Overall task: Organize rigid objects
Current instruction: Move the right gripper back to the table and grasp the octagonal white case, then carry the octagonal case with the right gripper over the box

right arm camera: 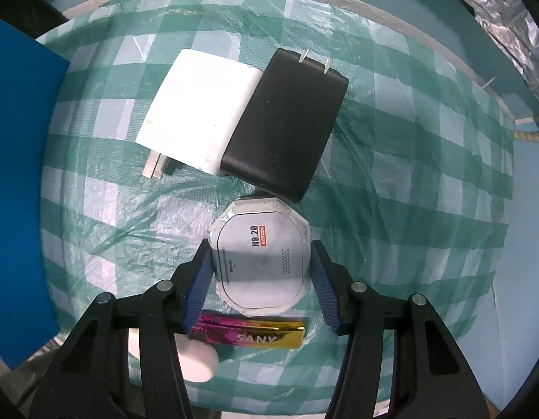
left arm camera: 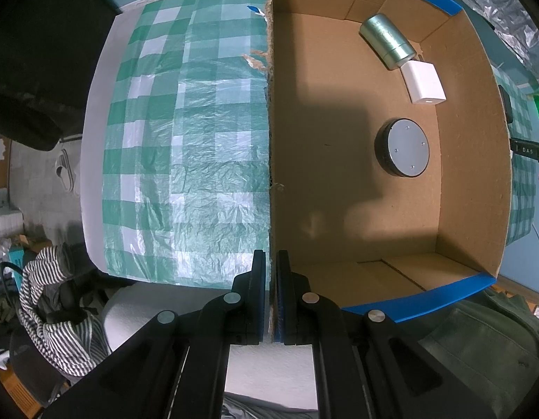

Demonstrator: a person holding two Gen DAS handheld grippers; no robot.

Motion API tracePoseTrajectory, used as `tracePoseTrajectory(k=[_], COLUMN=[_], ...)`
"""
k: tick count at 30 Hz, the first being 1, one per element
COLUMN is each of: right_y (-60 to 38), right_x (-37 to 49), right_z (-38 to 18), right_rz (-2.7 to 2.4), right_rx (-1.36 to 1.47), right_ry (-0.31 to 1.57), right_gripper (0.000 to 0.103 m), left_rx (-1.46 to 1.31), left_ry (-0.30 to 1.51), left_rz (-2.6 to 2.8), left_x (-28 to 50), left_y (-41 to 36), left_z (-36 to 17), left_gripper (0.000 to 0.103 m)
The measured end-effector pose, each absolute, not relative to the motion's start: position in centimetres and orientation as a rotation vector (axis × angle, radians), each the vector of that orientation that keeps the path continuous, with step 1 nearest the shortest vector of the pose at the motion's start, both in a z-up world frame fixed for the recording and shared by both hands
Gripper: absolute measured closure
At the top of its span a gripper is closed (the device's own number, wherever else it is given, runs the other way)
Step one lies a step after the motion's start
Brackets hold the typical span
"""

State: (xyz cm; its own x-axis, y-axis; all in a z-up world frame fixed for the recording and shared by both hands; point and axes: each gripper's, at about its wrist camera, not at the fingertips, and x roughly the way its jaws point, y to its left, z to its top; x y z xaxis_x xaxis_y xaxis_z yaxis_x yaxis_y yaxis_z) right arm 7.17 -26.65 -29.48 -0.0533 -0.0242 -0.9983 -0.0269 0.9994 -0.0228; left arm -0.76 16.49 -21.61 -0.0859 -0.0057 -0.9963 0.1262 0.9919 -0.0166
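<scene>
Starting on the left, we have the left gripper [left arm camera: 271,293] pointing straight down, its jaws clamped tight on the torn near wall of the cardboard box [left arm camera: 471,146], one pad on the outside, one on the inside. Left of that wall we see the green checked tablecloth [left arm camera: 185,132] lying bare. Inside the box, on its floor, we find three things: a silvery metal cylinder [left arm camera: 388,40] lying on its side toward the far corner, a white cube charger [left arm camera: 424,82] touching its end, and a round black puck with a grey face [left arm camera: 403,146] sitting apart from both, nearer the middle.

Over to the right wrist view: a white plug adapter [right arm camera: 199,111] lies flat on the cloth, pressed side to side against a black plug adapter [right arm camera: 286,122]. Just below them we have the right gripper [right arm camera: 260,272], jaws partly open and straddling an octagonal white device [right arm camera: 260,258] with a printed label; the left pad looks right against its edge, the right pad stands just off it. Nearest us lies a pink-and-gold bar [right arm camera: 248,335], and a white rounded object [right arm camera: 199,363] is half hidden behind the left finger.
</scene>
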Motion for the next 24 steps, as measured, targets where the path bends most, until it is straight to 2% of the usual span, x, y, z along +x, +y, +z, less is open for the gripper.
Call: tracePoseTrajectory(k=[9, 24], right_y=[-25.0, -21.2], right_x=[5.8, 6.7], right_z=[-28.5, -21.8], right_rz=[0.021, 0.107], right_rx=[-0.030, -0.051], right_ry=[1.615, 1.532], right_gripper=[0.049, 0.049], left_rx=[0.092, 0.097], left_ry=[1.653, 1.655], left_rz=[-0.114, -0.113], left_x=[-0.5, -0.3], left_y=[16.3, 16.1], left_z=[-21.5, -21.6], left_gripper=[0.097, 0.097])
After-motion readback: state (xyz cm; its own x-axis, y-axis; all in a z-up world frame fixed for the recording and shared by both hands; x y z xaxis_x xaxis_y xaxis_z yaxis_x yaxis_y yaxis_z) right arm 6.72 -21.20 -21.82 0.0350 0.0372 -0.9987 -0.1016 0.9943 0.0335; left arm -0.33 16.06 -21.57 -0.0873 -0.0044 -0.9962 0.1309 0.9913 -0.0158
